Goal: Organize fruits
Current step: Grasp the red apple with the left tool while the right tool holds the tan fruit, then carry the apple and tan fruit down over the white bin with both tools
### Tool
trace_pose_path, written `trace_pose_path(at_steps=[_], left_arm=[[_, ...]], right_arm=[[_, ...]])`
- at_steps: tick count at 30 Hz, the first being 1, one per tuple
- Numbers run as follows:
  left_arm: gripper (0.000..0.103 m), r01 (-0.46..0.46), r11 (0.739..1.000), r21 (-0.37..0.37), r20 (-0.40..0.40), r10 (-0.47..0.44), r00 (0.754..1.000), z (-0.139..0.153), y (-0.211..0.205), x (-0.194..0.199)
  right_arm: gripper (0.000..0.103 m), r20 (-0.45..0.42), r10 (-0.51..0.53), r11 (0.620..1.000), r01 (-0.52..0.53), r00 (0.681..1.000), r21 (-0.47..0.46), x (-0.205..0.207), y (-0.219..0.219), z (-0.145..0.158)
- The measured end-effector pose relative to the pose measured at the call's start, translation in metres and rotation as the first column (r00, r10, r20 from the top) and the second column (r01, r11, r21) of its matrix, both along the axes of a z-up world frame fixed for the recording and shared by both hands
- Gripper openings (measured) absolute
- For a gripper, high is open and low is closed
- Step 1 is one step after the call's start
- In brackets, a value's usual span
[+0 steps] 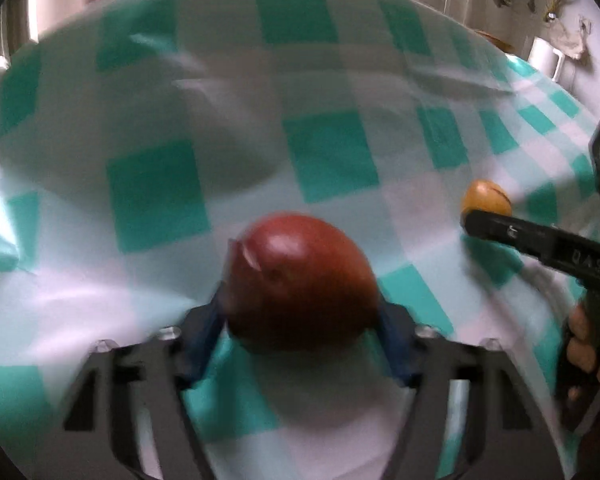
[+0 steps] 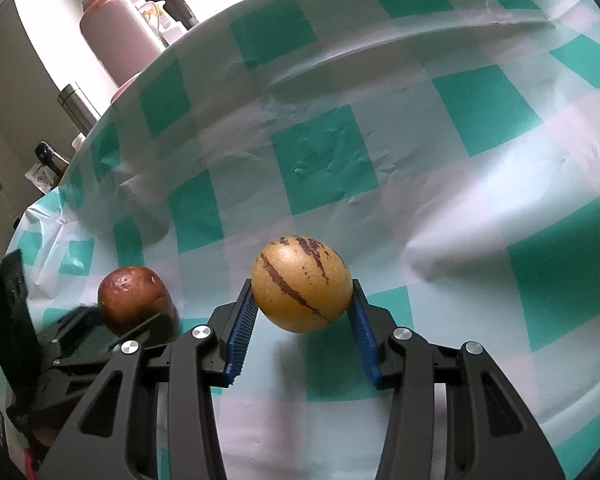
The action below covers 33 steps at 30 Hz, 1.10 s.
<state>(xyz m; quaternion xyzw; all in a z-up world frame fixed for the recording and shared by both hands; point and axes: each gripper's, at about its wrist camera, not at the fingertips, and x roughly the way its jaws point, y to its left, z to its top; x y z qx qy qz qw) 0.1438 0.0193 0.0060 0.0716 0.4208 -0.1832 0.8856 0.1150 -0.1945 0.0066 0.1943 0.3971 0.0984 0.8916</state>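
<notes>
On right tool (image 1: 485, 216): "DAS"

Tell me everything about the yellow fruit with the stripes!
The yellow fruit is round, a bit egg-shaped, with golden, finely speckled skin and dark purple-brown streaks across its top and front. It looks smooth, firm and whole. The right gripper clamps it between its blue ribbed pads, one on each side. It casts a shadow on the green-and-white checked tablecloth below. The left wrist view shows it small and blurred.
</notes>
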Motion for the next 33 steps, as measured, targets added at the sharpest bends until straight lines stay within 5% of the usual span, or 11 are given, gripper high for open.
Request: trace_pose_path(at_steps=[5, 9, 13, 17, 33], left_arm=[[0.061, -0.026, 0.999, 0.029, 0.052, 0.024, 0.998, 0.006, -0.002, -0.015], [0.061, -0.119, 0.992, -0.028, 0.084, 0.121, 0.989, 0.02, 0.009, -0.038], [0.061, -0.254, 0.958, -0.135, 0.059, 0.264, 0.963, 0.032, 0.027, -0.073], [0.061, -0.328, 0.931, -0.161, 0.069, 0.342, 0.937, 0.033, 0.042, -0.097], [0.062, -0.338, 0.914, -0.225, 0.052, 0.358, 0.932, 0.028, 0.059, -0.098]], right_arm=[[0.046, 0.006, 0.0, 1.0, 0.0, 1.0, 0.014, 0.007, 0.009, 0.0], [0.046, 0.015, 0.008, 0.999, -0.009, 1.0, 0.032, 0.003, 0.003, -0.001], [0.046, 0.017, 0.011, 0.999, -0.012, 1.0, 0.039, 0.002, -0.001, -0.002], [0.046, 0.018, 0.011, 0.999, -0.011, 1.0, 0.041, 0.001, -0.002, -0.002], [0.046, 0.049, 0.031, 0.999, -0.033, 0.998, 0.028, -0.003, 0.005, 0.003]])
